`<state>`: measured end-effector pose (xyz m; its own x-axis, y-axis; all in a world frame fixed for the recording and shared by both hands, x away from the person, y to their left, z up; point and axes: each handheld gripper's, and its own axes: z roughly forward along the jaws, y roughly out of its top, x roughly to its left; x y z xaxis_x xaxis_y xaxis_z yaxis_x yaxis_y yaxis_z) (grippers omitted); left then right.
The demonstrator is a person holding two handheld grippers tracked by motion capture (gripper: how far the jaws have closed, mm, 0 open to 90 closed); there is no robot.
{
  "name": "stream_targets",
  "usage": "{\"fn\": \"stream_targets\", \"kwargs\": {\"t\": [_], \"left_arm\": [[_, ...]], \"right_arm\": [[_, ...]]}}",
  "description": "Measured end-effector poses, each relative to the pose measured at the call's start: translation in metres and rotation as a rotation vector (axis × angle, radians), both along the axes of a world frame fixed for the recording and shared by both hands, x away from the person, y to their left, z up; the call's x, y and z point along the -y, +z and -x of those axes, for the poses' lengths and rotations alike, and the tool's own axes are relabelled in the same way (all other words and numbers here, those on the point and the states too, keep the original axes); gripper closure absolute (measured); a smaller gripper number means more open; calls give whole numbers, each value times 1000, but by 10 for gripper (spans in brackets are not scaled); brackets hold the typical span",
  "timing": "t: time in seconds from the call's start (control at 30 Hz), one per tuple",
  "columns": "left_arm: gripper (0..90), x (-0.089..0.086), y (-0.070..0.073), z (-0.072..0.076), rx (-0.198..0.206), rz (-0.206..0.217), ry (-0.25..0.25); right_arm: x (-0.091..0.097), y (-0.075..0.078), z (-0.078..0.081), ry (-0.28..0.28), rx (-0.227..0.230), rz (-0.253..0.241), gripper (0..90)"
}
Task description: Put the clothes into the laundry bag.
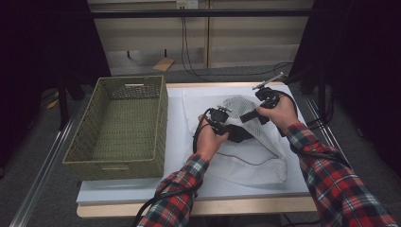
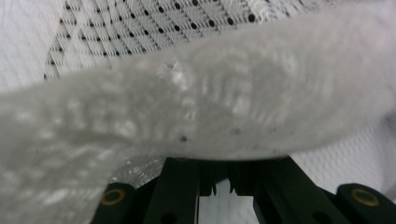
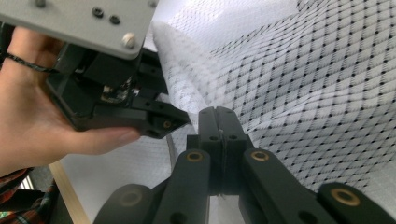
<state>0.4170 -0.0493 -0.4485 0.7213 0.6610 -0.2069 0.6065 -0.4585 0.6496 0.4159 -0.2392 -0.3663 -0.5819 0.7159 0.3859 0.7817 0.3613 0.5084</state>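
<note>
The white mesh laundry bag (image 1: pixel 246 142) is spread on the white-covered tabletop (image 1: pixel 175 142), right of the olive woven rectangular basket (image 1: pixel 118 125). Its raised edge is clamped by the left tool (image 1: pixel 226 128) and by the right tool (image 3: pixel 219 140), jaws closed on the mesh.
</note>
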Motion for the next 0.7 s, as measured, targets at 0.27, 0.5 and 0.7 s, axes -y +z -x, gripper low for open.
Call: {"fn": "stream_targets", "kwargs": {"t": [0.27,0.5,0.7], "left_arm": [[795,0,0,-1,-12,16,13],[594,-21,4,16,-88,0,25],[535,-44,7,32,-79,-12,26]], "right_arm": [[0,3,2,5,0,2,900],[-1,9,9,23,-3,-6,900],[0,8,10,5,13,9,900]]}}
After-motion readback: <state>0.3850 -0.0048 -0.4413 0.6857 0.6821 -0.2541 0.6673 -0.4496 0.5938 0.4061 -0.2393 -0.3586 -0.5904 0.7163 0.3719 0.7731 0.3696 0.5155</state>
